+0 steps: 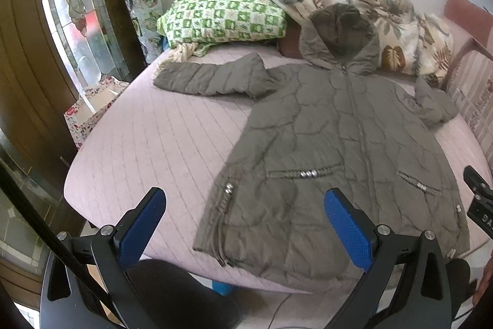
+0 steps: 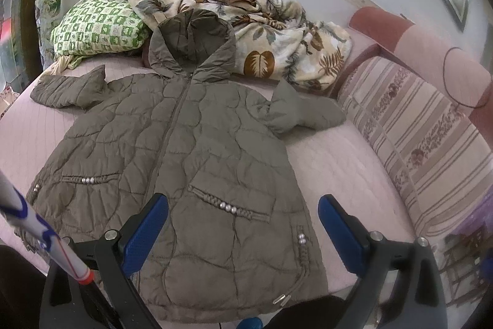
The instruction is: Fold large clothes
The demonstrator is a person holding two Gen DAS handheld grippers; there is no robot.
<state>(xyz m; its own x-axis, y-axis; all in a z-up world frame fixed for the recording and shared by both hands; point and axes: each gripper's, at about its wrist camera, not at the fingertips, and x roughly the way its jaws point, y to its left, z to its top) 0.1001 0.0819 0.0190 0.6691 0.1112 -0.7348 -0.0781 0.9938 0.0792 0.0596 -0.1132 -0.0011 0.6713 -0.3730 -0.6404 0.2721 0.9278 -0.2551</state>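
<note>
An olive-grey quilted hooded jacket (image 1: pixel 332 144) (image 2: pixel 172 162) lies zipped and face up on a pink bed (image 1: pixel 148 150) (image 2: pixel 336 171), hem toward me. One sleeve (image 1: pixel 209 76) stretches out to the left; the other sleeve (image 2: pixel 302 110) is bunched at the right. The hood (image 2: pixel 191 42) rests against the bedding behind. My left gripper (image 1: pixel 245 205) hangs open above the hem's left corner, holding nothing. My right gripper (image 2: pixel 243 211) is open too, above the hem's right half, with blue pads (image 2: pixel 144 230) wide apart.
A green checked pillow (image 1: pixel 222 14) and a leaf-print blanket (image 2: pixel 277 39) are piled at the bed's head. A striped sofa back (image 2: pixel 425 137) runs along the right. A floral bag (image 1: pixel 92 113) and a glass door (image 1: pixel 77 5) stand left. Part of the right gripper (image 1: pixel 480 199) shows at the edge.
</note>
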